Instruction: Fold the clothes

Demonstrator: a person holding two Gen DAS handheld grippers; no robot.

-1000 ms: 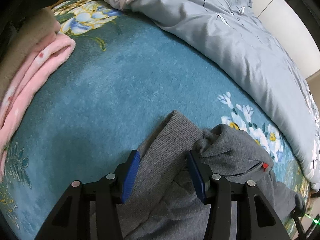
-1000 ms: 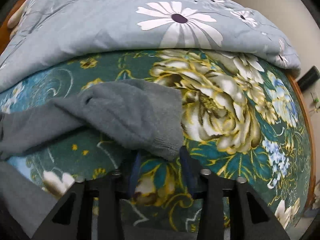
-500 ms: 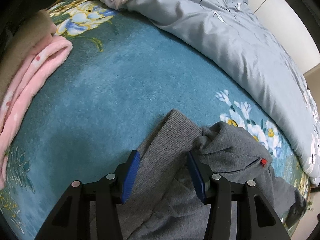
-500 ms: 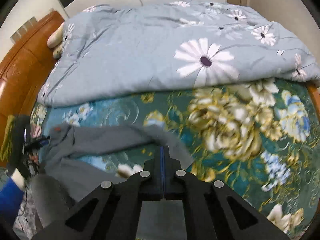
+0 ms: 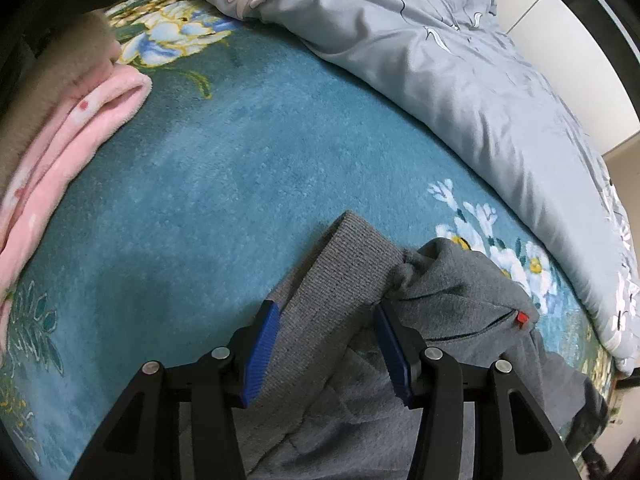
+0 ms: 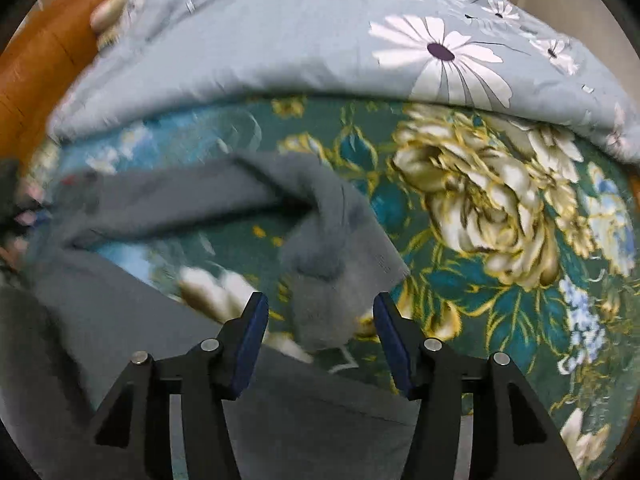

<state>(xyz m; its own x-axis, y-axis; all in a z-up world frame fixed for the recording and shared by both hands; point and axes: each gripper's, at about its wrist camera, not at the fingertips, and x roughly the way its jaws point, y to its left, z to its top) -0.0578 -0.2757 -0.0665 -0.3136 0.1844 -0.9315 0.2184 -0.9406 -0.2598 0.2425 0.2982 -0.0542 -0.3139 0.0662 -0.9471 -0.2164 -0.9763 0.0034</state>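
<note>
A grey knit sweater [image 5: 448, 292] lies crumpled on the teal floral bedspread [image 5: 224, 184]; a small red tag [image 5: 522, 317] shows near its zip. Its ribbed band [image 5: 340, 280] runs between the blue pads of my left gripper [image 5: 326, 312], which stands open just above it. In the right wrist view the sweater's sleeve [image 6: 332, 248] is doubled back, and its cuff end lies between the fingers of my right gripper [image 6: 320, 300], also open. This view is motion-blurred on its left side. More grey fabric [image 6: 120, 320] fills the lower left.
A folded pink fleece garment [image 5: 80, 132] with a beige one [image 5: 48, 80] behind it lies at the left. A grey-blue daisy quilt [image 5: 460, 60] [image 6: 280, 40] is bunched along the far side. A wooden headboard [image 6: 36, 64] stands at the left.
My right gripper went from open at the cuff to shut and lifted, and is now open with the sleeve lying doubled back toward the sweater. The left gripper has barely moved.
</note>
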